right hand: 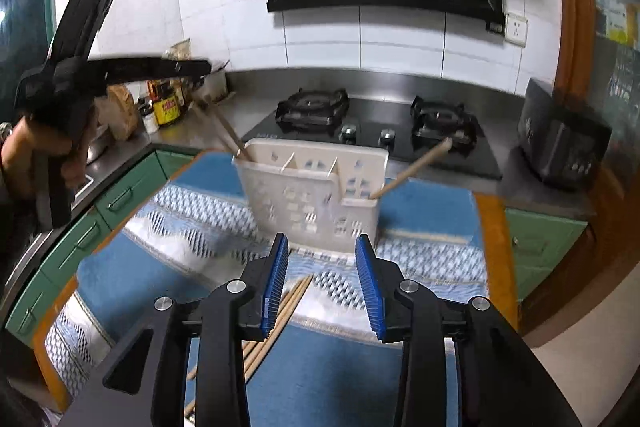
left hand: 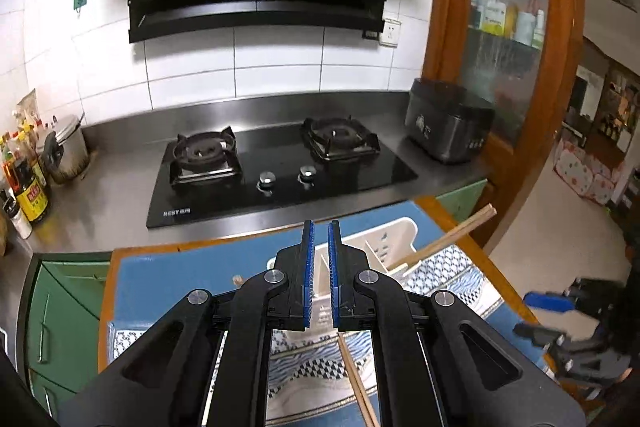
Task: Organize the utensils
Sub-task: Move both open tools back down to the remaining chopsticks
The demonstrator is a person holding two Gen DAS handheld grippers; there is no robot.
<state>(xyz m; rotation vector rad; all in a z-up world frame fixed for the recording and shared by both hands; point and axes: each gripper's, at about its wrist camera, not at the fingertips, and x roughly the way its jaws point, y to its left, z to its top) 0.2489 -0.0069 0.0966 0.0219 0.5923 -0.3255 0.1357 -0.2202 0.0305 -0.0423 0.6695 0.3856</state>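
Observation:
A white perforated utensil holder (right hand: pixel 316 195) stands on a blue patterned mat (right hand: pixel 340 379). Wooden chopsticks (right hand: pixel 412 167) lean out of its right compartment, and another pair (right hand: pixel 224 131) leans out of its left one. More chopsticks (right hand: pixel 280 323) lie on the mat under my right gripper (right hand: pixel 322 283), which is open and empty just in front of the holder. My left gripper (left hand: pixel 321 275) is nearly closed with nothing between its pads, above the holder (left hand: pixel 384 247). Loose chopsticks (left hand: pixel 358 383) lie on the mat below it. The left gripper also shows raised at the left in the right wrist view (right hand: pixel 80 75).
A black gas stove (left hand: pixel 276 163) sits on the steel counter behind the table. Sauce bottles (left hand: pixel 24 179) and a pot (left hand: pixel 66 147) stand at the left, a black appliance (left hand: pixel 448 123) at the right. A wooden door frame (left hand: pixel 560 67) is on the right.

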